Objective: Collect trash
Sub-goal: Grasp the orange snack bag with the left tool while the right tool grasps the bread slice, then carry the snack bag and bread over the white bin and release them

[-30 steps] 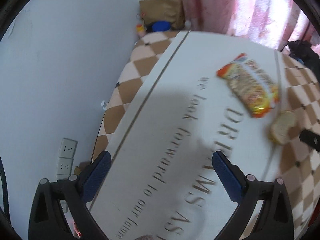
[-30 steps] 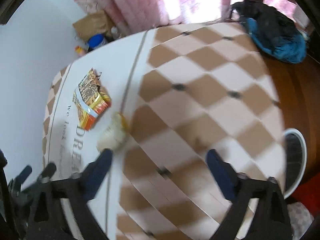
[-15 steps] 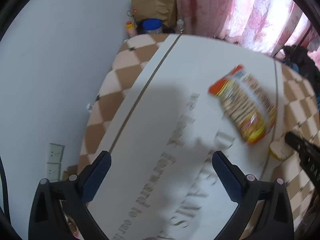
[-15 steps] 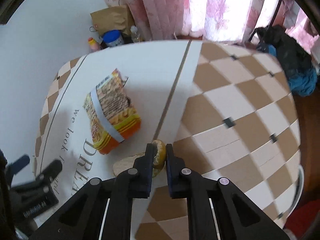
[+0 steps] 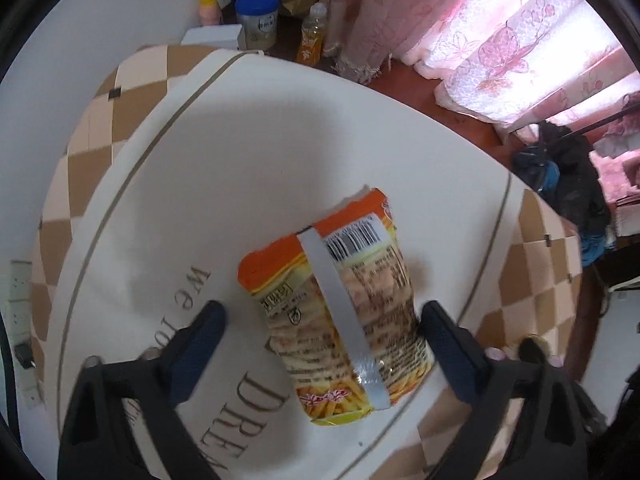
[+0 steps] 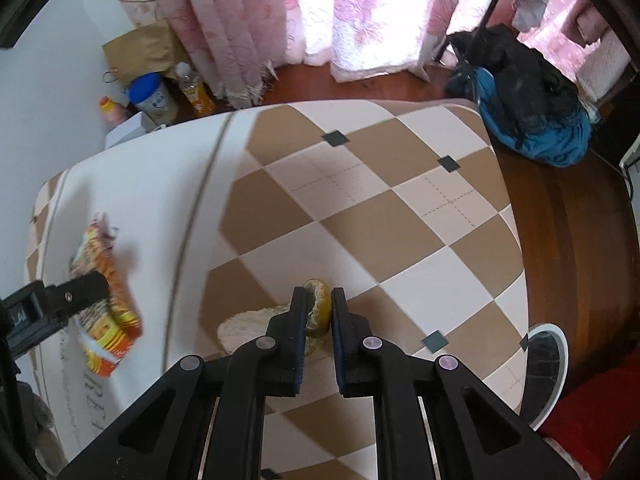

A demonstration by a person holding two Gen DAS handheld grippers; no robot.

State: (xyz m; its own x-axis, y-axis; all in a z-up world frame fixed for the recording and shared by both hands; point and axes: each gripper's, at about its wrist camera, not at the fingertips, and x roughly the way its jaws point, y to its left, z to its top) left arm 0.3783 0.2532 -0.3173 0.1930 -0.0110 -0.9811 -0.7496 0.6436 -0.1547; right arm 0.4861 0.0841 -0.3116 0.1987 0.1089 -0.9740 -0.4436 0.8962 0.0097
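Left gripper point(image 5: 320, 328) is spread wide, fingers either side of the snack packet point(image 5: 340, 312) w/o clamping it. Packet lies flat on the white strip of the bed cover point(image 5: 200, 180), barcode end pointing away, grey tape band running along its length. In the right view the same packet point(image 6: 104, 280) sits at the left, partly behind the left gripper's finger. Right gripper point(image 6: 319, 308) is clenched on a piece of peel point(image 6: 318, 304), yellow-green rind pinched between both fingers, over the brown-and-cream checks. Peel's pale inner flap point(image 6: 244, 320) trails left; can't tell if it touches the cover. Pink curtains point(image 6: 320, 12) behind, blue bag point(image 6: 536, 128) on the floor.
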